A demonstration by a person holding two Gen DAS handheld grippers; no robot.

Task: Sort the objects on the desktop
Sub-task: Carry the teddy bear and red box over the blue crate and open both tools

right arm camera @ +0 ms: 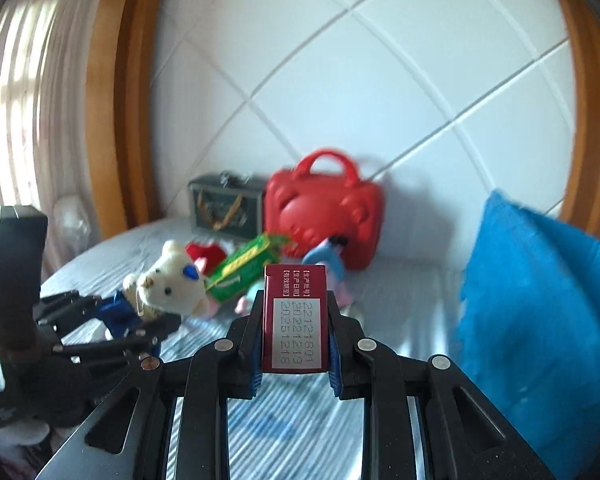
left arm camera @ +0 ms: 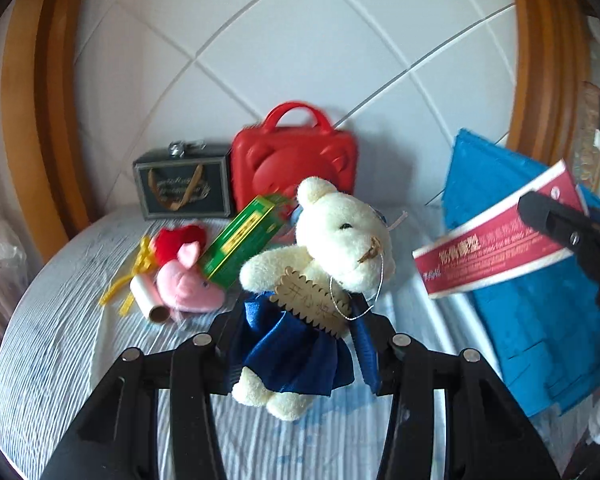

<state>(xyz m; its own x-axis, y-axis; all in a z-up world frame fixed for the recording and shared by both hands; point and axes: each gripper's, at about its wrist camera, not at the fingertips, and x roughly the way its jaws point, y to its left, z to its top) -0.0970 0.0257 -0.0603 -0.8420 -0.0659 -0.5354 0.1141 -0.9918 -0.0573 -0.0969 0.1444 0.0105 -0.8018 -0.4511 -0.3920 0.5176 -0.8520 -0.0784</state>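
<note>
While the left claw (left arm camera: pixel 300 344) clamps a fuzzy cream bear (left arm camera: pixel 324 248) by its satin blue skirt, the right claw (right arm camera: pixel 294 344) pinches a flat maroon box (right arm camera: pixel 295 320) upright; beyond both, a glossy red case (right arm camera: pixel 324 216).

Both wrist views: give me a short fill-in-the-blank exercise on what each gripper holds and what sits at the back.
1. The left gripper is shut on a cream teddy bear in a ____ dress.
2. The right gripper is shut on a dark ____ box.
3. Against the white wall, the red bear-face case stands beside a dark ____ box.

Missing words: blue; red; grey
</note>
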